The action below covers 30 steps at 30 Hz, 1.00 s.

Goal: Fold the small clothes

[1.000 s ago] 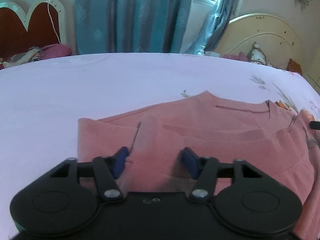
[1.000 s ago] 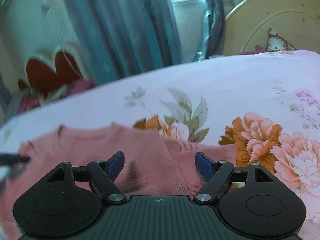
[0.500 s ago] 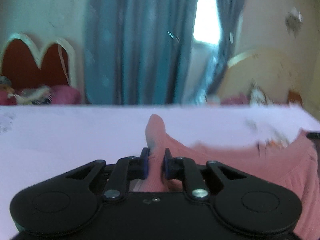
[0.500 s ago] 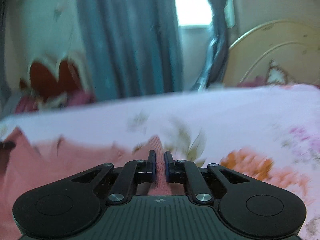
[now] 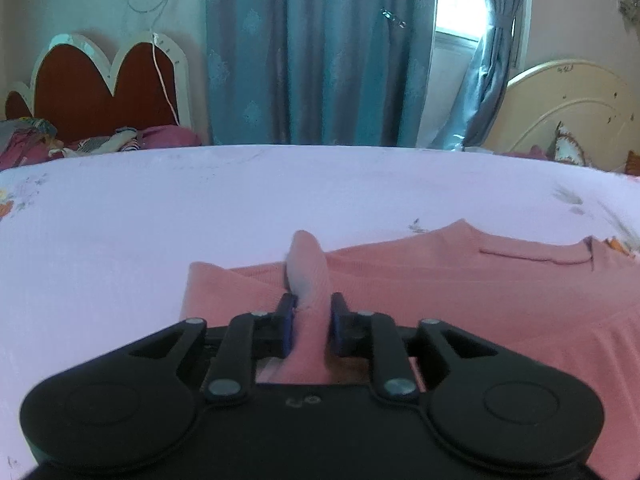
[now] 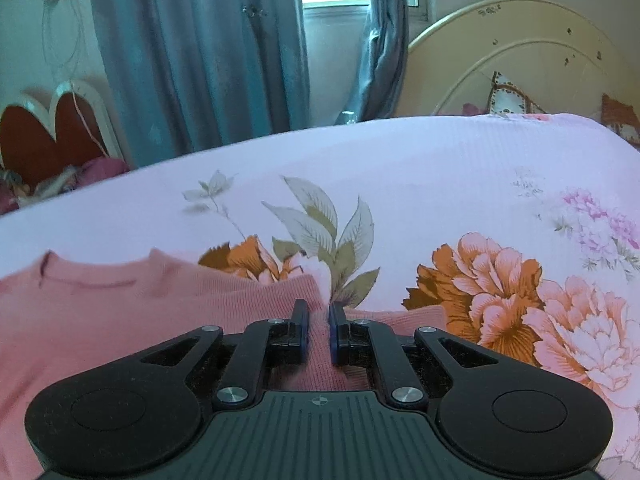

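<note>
a: what is the largest thing shown?
b: a bed sheet (image 5: 280, 200), pale lilac with printed flowers (image 6: 500, 292), spread across both views. behind it hang blue curtains (image 5: 320, 52), with a red headboard (image 5: 100, 88) to the left and a cream headboard (image 6: 520, 60) to the right.

a: where is the garment, and how does it lie?
b: a pink sweater (image 5: 460, 280) lies flat on the sheet. its long axis runs left to right across the views, and its neckline (image 6: 92, 276) faces the far side, toward the curtains.

a: and the tools?
b: the left gripper (image 5: 312, 320) is clenched on a raised pinch of the sweater near its left end; the fabric stands up between the blue pads (image 5: 289, 326). the right gripper (image 6: 318, 330) is clamped on the sweater near its right edge, pads nearly together with cloth between them.
</note>
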Motion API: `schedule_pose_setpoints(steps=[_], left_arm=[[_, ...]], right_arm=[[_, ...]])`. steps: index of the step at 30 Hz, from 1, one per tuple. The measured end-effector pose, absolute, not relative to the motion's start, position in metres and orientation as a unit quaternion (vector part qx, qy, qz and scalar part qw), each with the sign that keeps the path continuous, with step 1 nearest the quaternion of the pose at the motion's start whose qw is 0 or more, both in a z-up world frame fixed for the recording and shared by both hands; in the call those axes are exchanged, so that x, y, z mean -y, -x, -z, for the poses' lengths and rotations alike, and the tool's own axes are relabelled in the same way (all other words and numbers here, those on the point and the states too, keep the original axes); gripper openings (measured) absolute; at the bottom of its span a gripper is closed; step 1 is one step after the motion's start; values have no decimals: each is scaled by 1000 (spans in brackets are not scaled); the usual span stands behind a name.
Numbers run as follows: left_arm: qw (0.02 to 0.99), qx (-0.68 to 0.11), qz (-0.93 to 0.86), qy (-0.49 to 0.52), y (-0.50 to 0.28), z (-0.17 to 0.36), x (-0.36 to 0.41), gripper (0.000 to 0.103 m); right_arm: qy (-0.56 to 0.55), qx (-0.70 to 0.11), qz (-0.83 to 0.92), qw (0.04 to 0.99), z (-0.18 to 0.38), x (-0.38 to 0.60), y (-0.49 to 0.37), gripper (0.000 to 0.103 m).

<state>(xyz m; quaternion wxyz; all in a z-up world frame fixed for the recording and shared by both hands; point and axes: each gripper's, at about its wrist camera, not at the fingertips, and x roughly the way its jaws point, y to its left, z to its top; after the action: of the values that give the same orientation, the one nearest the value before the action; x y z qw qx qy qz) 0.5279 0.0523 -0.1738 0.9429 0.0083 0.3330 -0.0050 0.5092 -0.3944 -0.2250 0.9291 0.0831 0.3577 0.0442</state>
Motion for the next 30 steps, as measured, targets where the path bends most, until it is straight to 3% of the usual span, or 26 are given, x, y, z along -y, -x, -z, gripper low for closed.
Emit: schedule_pose_setpoints(steps=[1, 2, 3, 4, 5, 12, 18, 30], left_arm=[[942, -336, 2, -10, -528, 172, -51, 30], [940, -341, 6, -12, -529, 169, -52, 33], [939, -344, 9, -13, -528, 167, -53, 48], [938, -346, 10, -12, -525, 163, -55, 70], [940, -340, 10, -11, -520, 160, -56, 77], [952, -298, 55, -34, -475, 138, -44, 70], [942, -312, 107, -62, -450, 152, -7, 65], [933, -351, 57, -50, -433, 174, -30, 72]], right_arm=[[-82, -357, -43, 929, 225, 394, -507, 13], [-83, -355, -40, 930, 222, 396, -506, 26], [-88, -349, -36, 932, 218, 397, -505, 33], [-97, -338, -35, 935, 212, 398, -502, 42], [-104, -331, -38, 937, 206, 400, -497, 43], [-80, -331, -82, 937, 186, 378, -467, 42], [-56, -345, -124, 929, 191, 334, -446, 42], [-31, -376, -96, 921, 225, 337, -417, 42]])
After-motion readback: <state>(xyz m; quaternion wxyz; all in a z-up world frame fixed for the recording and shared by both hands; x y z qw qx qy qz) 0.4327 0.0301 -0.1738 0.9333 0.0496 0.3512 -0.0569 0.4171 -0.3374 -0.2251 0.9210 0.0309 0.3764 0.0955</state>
